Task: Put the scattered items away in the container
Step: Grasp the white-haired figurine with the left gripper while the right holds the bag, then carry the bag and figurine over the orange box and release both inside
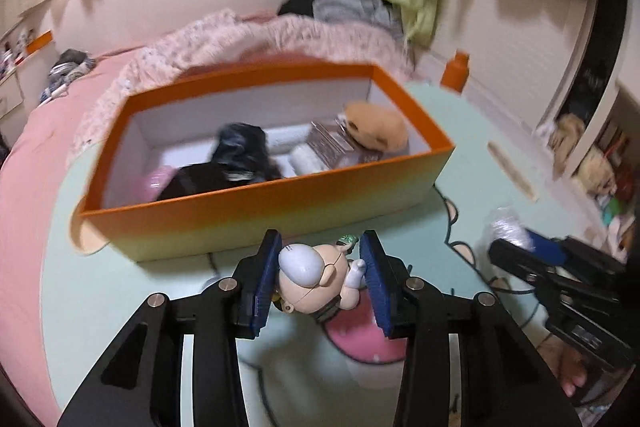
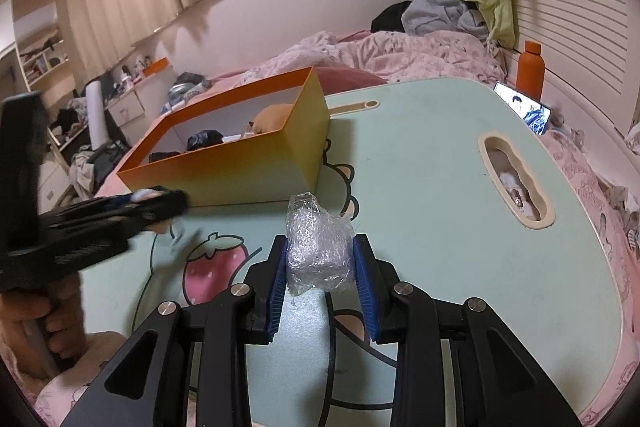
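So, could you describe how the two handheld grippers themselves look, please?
Both look alike. The left gripper and right gripper have glossy black angular linkage arms with triangular cut-outs and round silver pivot bolts. Each finger carries a flat blue ribbed pad. No cables or markings show. A bare hand grips the left one's handle.

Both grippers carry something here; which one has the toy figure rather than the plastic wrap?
The left gripper: a small bald figurine sits between its blue pads. The right gripper grips a crumpled bubble-wrap bundle instead.
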Tool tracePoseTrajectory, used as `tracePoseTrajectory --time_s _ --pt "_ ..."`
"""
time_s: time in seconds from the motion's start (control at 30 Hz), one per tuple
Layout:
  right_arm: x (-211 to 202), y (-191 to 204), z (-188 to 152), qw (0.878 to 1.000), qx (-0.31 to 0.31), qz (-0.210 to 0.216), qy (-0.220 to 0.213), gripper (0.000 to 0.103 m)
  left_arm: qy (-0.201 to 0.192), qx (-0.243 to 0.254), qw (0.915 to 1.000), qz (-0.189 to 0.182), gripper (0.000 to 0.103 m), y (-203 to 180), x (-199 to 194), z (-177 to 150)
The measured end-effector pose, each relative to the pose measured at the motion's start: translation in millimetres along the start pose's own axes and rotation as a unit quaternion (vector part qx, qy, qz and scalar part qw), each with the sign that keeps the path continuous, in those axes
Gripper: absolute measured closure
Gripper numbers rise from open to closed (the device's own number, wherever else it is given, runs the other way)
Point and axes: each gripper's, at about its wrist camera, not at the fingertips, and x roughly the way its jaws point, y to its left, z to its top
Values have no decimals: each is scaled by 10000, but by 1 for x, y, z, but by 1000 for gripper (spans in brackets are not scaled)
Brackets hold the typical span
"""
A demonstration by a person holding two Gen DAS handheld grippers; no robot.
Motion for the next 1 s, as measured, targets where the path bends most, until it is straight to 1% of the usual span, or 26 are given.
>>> tracePoseTrajectory --time_s 0.13,0.2,0.33,0.47,0.63,0.73,0.83,0.9,1.0 --pt "0 1 0 10000 -7 3 -25 72 -247 -327 9991 -146 61 15 -23 -11" --pt "-1 3 0 10000 -67 1 -41 72 -304 -412 9986 -129 61 19 -29 -13" --pt "-1 18 3 9990 -440 55 -52 72 -399 -446 9982 -34 61 27 -32 -7" --pt "-3 33 12 9967 -780 194 -145 72 -536 -341 9980 14 61 24 -34 7" --pt "-1 45 44 9942 -927 360 -403 72 -643 -264 9975 127 61 27 -34 36" --pt "5 53 66 9926 -1030 362 -528 72 -603 -274 9977 132 61 32 -28 54" --pt "16 61 87 9913 -1135 358 -553 72 -525 -210 9981 239 61 35 -17 72" --pt "24 65 98 9909 -1174 384 -533 72 -482 -179 9984 217 61 38 -9 81" --pt "43 73 112 9907 -1241 368 -414 72 -363 -210 9986 313 61 43 8 91"
